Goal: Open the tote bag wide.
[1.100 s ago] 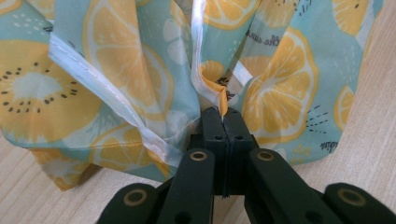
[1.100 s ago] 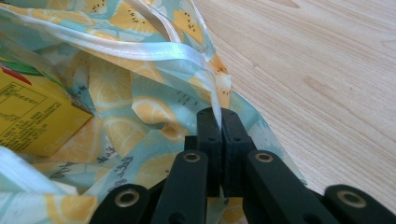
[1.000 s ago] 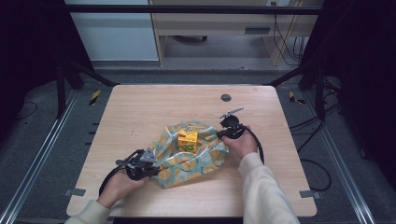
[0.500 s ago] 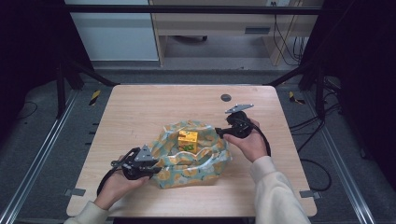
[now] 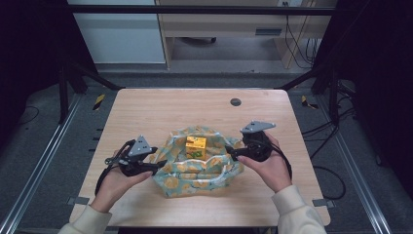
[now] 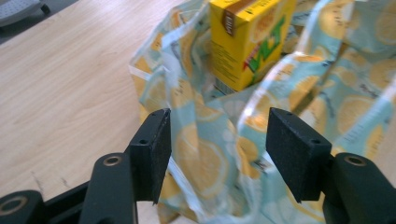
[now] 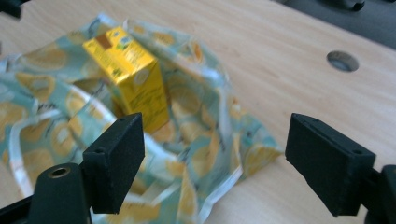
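A blue-green cloth with a lemon print (image 5: 199,168) lies crumpled at the middle of the wooden table (image 5: 160,112). A yellow drink carton (image 5: 196,145) stands upright in it. My left gripper (image 5: 158,167) hovers at the cloth's left edge. Its jaws have just been opening and stand apart over a fold of the cloth (image 6: 205,158) without pressing it, with the carton (image 6: 247,42) beyond. My right gripper (image 5: 229,155) is at the cloth's right edge. Its jaws have also just been opening and stand wide with nothing gripped, above the cloth (image 7: 201,116) and facing the carton (image 7: 130,79).
A round cable hole (image 5: 235,102) sits in the table behind the cloth, also in the right gripper view as the hole (image 7: 342,60). Bare wood surrounds the cloth on all sides. Black frame posts and cables stand beyond the table edges.
Both grippers have opened, let go of the cloth's edges and lifted. The right gripper has drawn back to the right and nearer the person. The cloth has slumped around the carton.
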Demonstrator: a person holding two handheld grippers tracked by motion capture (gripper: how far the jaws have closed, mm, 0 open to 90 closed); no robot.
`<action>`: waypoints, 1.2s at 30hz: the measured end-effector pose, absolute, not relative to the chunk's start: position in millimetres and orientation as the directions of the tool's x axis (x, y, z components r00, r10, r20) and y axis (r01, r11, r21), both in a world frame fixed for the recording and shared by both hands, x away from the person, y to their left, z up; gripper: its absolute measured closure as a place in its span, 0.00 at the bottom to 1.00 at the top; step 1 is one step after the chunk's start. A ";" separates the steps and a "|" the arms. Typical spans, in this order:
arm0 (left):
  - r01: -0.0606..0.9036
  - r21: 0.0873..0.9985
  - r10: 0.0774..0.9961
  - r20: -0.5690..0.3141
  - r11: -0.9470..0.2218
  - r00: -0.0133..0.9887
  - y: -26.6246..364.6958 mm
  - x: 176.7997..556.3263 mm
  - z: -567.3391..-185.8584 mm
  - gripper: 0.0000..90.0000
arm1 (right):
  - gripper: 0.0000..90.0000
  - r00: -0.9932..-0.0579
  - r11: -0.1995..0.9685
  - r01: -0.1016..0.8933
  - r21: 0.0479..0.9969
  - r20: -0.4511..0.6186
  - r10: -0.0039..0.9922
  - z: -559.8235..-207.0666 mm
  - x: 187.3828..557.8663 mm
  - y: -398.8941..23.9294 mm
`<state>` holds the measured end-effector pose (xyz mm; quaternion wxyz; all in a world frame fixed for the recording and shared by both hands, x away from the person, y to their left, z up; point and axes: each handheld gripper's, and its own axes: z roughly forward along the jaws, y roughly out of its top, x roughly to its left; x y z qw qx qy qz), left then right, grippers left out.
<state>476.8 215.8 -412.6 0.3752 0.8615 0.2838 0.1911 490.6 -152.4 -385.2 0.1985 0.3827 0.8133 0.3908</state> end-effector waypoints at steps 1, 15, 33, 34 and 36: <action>0.345 0.751 0.630 0.120 -0.563 0.768 214.1 480.9 -412.4 0.45 | 0.21 -0.630 0.402 0.473 0.784 -0.018 0.776 -388.4 487.2 -152.8; 0.394 0.674 0.636 0.147 -0.625 0.757 191.0 530.8 -445.3 0.73 | 0.39 -0.618 0.421 0.586 0.693 0.046 0.785 -449.4 472.2 -149.2; 0.476 0.671 0.704 0.099 -0.569 0.703 208.2 554.8 -465.7 0.99 | 1.00 -0.624 0.467 0.625 0.626 0.041 0.781 -472.0 474.9 -164.3; 0.477 0.670 0.703 0.095 -0.569 0.705 208.4 556.0 -467.0 0.99 | 1.00 -0.620 0.464 0.630 0.623 0.044 0.783 -473.4 475.3 -165.6; 0.481 0.668 0.706 0.095 -0.567 0.702 208.3 557.5 -468.6 0.99 | 1.00 -0.617 0.459 0.635 0.621 0.051 0.785 -475.8 476.4 -168.0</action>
